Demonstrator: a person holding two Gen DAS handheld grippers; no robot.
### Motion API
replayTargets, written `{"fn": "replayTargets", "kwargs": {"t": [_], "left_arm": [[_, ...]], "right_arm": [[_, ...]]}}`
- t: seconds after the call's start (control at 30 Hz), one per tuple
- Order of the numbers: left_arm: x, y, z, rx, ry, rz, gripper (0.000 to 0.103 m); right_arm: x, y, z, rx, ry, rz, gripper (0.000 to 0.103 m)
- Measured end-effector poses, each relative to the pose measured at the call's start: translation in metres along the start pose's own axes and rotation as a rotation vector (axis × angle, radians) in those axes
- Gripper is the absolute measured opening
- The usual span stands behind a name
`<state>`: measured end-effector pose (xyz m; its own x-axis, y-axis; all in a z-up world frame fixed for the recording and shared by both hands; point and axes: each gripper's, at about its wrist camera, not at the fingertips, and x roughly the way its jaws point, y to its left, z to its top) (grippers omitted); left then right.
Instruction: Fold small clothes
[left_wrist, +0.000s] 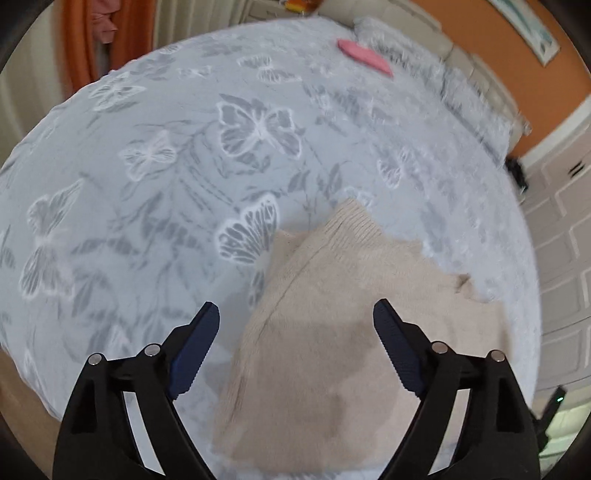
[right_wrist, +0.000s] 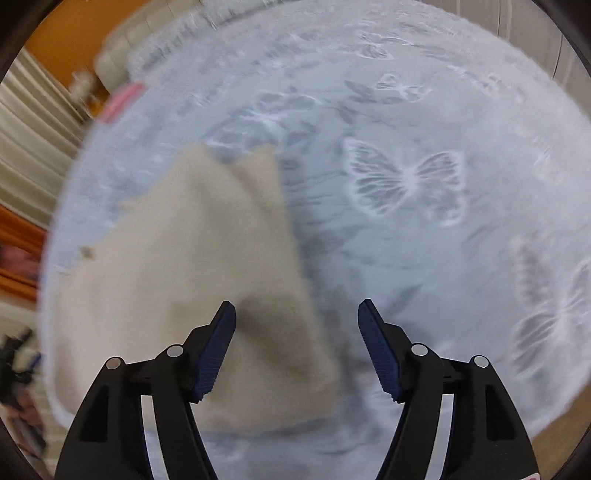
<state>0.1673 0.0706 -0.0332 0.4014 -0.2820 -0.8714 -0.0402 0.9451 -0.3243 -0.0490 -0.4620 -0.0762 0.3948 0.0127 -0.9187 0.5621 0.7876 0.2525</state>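
Sweater (left_wrist: 332, 332): plain beige knit, ribbed band toward 12 o'clock.
Blanket (left_wrist: 147, 203): pale grey-blue, darker grey leaves, white-outlined butterflies; one butterfly (right_wrist: 406, 184) at 1 o'clock in the right wrist view.
Pink cloth (left_wrist: 364, 55): solid pink, at 1 o'clock.
Wall (left_wrist: 491, 48): orange.
Left gripper (left_wrist: 295, 314): black frame, navy ridged pads.
Right gripper (right_wrist: 297, 312): same black and navy.

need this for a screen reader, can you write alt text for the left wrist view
A beige knit garment lies partly folded on a pale blue bedspread printed with butterflies, right under the open left gripper, which holds nothing. A pink item rests at the bed's far edge near an orange wall.
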Motion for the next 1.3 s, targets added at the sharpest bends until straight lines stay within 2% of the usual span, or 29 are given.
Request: {"fn": "replayTargets", "kwargs": {"t": [0.03, 0.1, 0.23, 0.3, 0.4, 0.43, 0.47, 0.5, 0.53, 0.6, 0.7, 0.73, 0.83, 0.9, 0.93, 1.0, 1.03, 1.1, 1.13, 1.17, 1.2, 1.23, 1.3], "left_arm": [[0.009, -0.002, 0.002, 0.005, 0.024, -0.002, 0.085], [0.034, -0.003, 0.004, -0.003, 0.096, -0.025, 0.086], [0.074, 0.000, 0.003, -0.080, 0.203, -0.049, 0.089], [0.082, 0.003, 0.001, -0.125, 0.194, -0.059, 0.097], [0.082, 0.001, 0.004, -0.149, 0.162, -0.047, 0.098], [0.081, 0.000, 0.006, -0.143, 0.149, -0.042, 0.092], [0.080, -0.002, 0.008, -0.133, 0.132, -0.030, 0.068], [0.077, -0.005, 0.011, -0.113, 0.115, -0.025, 0.050], [0.075, -0.006, 0.014, -0.102, 0.123, -0.078, 0.024], [0.065, -0.006, 0.021, -0.131, 0.124, -0.125, 0.018], [0.032, -0.021, 0.037, -0.090, 0.065, -0.201, 0.015], [0.013, -0.029, 0.046, -0.073, 0.029, -0.249, 0.014], [-0.028, -0.050, 0.067, -0.012, -0.065, -0.314, 0.014], [-0.043, -0.062, 0.080, 0.022, -0.111, -0.331, 0.014], [-0.046, -0.066, 0.090, 0.026, -0.128, -0.331, 0.015], [-0.033, -0.077, 0.104, 0.032, -0.139, -0.291, 0.016], [-0.023, -0.077, 0.110, 0.029, -0.144, -0.258, 0.023], [0.016, -0.076, 0.123, 0.016, -0.136, -0.156, 0.048], [0.041, -0.070, 0.126, -0.005, -0.123, -0.064, 0.056], [0.056, -0.065, 0.128, -0.024, -0.113, -0.017, 0.055], [0.067, -0.054, 0.126, -0.061, -0.090, -0.004, 0.055], [0.071, -0.042, 0.120, -0.103, -0.070, -0.032, 0.055], [0.072, -0.024, 0.108, -0.158, -0.044, -0.084, 0.064]], "right_arm": [[-0.004, -0.003, 0.002, 0.005, -0.010, 0.008, 0.068], [-0.011, -0.014, 0.012, 0.058, -0.064, 0.057, 0.075], [0.013, -0.011, 0.045, 0.057, -0.027, 0.214, 0.077], [0.038, 0.005, 0.061, 0.039, 0.025, 0.252, 0.078], [0.077, 0.022, 0.068, 0.012, 0.099, 0.240, 0.082], [0.075, 0.026, 0.067, -0.005, 0.064, 0.231, 0.079], [0.070, 0.034, 0.066, -0.047, 0.032, 0.230, 0.044], [0.068, 0.039, 0.066, -0.069, 0.032, 0.237, 0.023], [0.065, 0.039, 0.066, -0.052, 0.032, 0.256, 0.021], [0.039, 0.045, 0.069, -0.051, -0.042, 0.285, 0.017], [-0.007, 0.062, 0.077, -0.093, -0.142, 0.360, 0.016], [-0.030, 0.071, 0.081, -0.126, -0.190, 0.387, 0.016], [-0.070, 0.092, 0.094, -0.186, -0.288, 0.407, 0.016], [-0.086, 0.096, 0.109, -0.186, -0.343, 0.409, 0.016], [-0.087, 0.094, 0.117, -0.180, -0.356, 0.392, 0.017], [-0.062, 0.083, 0.141, -0.107, -0.333, 0.352, 0.022], [-0.044, 0.077, 0.150, -0.070, -0.302, 0.349, 0.030], [0.010, 0.058, 0.167, 0.006, -0.218, 0.266, 0.032], [0.029, 0.049, 0.170, 0.036, -0.186, 0.196, 0.032], [0.042, 0.040, 0.169, 0.073, -0.169, 0.119, 0.032], [0.041, 0.032, 0.163, 0.104, -0.182, 0.125, 0.032], [0.034, 0.026, 0.154, 0.121, -0.208, 0.194, 0.033], [0.022, 0.022, 0.135, 0.107, -0.216, 0.247, 0.054]]}}
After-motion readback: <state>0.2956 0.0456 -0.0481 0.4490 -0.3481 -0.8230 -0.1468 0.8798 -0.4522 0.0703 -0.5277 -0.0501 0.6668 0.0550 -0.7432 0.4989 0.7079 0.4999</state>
